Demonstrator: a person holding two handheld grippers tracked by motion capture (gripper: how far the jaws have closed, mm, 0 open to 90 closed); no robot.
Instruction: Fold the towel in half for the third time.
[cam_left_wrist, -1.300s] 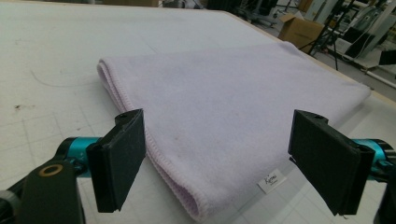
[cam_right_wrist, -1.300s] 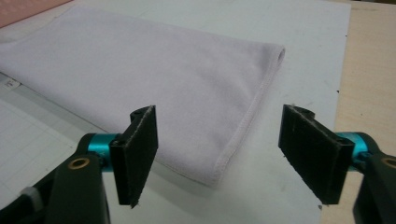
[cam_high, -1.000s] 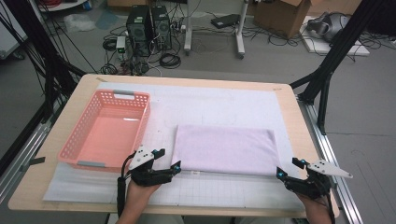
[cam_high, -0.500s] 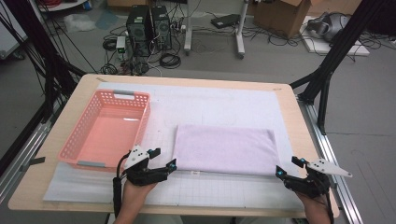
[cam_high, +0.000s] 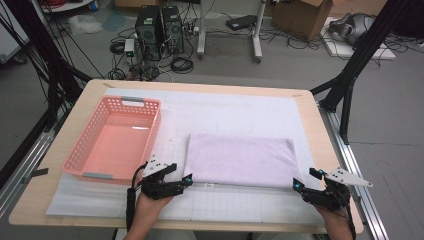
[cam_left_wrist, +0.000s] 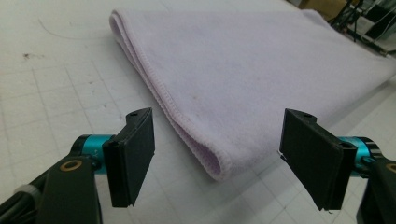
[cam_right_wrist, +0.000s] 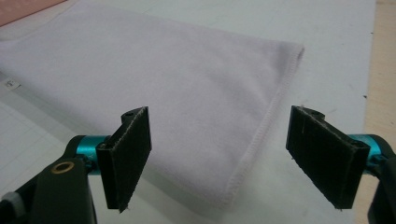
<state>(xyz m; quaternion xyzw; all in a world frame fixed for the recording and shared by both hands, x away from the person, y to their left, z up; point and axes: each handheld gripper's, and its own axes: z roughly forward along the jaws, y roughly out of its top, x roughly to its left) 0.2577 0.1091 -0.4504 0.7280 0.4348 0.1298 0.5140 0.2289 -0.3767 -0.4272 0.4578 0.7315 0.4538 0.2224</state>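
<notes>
Folded lilac towel (cam_high: 241, 160), small white tag (cam_high: 210, 185) at its edge, writing unreadable

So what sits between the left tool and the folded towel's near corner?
Nothing: in the left gripper view the left tool stands open, and bare gridded mat runs up to the towel corner, which the pads don't touch.

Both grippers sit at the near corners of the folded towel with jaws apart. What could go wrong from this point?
1. The left gripper, whose jaws have just been closing a little with nothing pressed between them, faces stacked layers at the lavender towel corner; it may pinch only some of them.
2. The right gripper is open at its corner; uneven grips could skew the fold.
3. The pink basket stands close to the left hand; a swing could knock it.
</notes>
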